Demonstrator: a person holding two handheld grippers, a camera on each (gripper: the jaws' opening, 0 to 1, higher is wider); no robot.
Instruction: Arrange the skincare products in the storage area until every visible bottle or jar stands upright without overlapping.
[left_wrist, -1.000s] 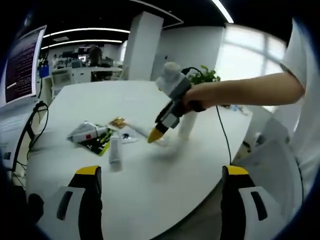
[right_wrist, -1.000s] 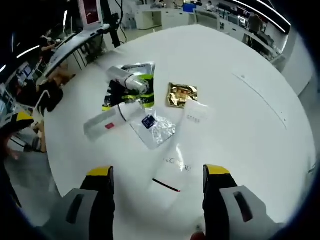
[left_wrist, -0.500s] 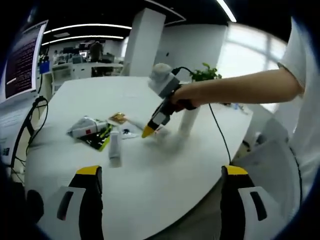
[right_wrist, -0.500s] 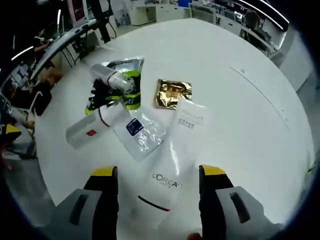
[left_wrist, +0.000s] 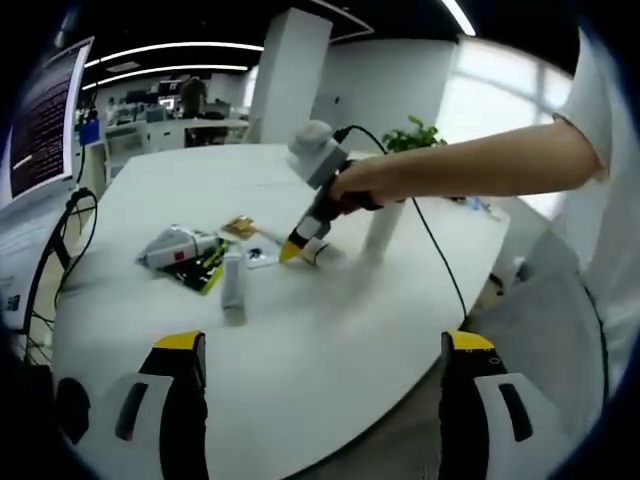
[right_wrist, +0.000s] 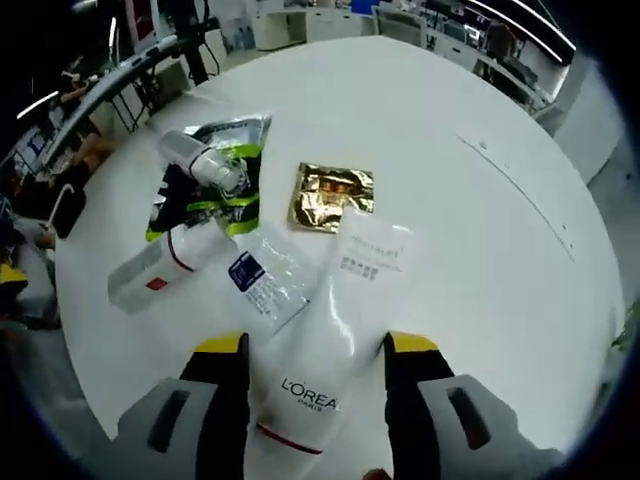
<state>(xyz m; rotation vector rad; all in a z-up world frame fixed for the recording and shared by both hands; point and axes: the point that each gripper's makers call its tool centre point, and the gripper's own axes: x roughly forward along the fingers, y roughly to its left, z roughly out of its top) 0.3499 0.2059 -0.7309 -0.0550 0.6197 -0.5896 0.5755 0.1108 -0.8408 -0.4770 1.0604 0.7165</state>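
In the right gripper view a white L'Oreal tube (right_wrist: 318, 345) lies flat on the white round table (right_wrist: 480, 230). It rests between the jaws of my right gripper (right_wrist: 316, 346), which stand close on both sides of it, still open. Beyond it lie a clear sachet with a blue label (right_wrist: 262, 285), a gold sachet (right_wrist: 330, 187), a white tube with a red mark (right_wrist: 160, 268), and a white bottle (right_wrist: 205, 160) on a green-and-black packet (right_wrist: 222, 190). In the left gripper view my left gripper (left_wrist: 325, 342) is open and holds nothing, near the table edge. A white bottle (left_wrist: 383, 228) stands upright.
A person's arm (left_wrist: 480, 175) reaches in from the right, holding the right gripper (left_wrist: 297, 246) with its trailing cable (left_wrist: 440, 270). A monitor (left_wrist: 45, 120) and black cables (left_wrist: 60, 250) stand off the table's left side. A potted plant (left_wrist: 420, 135) is behind.
My right gripper has moved forward over the L'Oreal tube and its jaws have narrowed around it. In the left gripper view, the right gripper has dropped closer to the table. My left gripper stays open.
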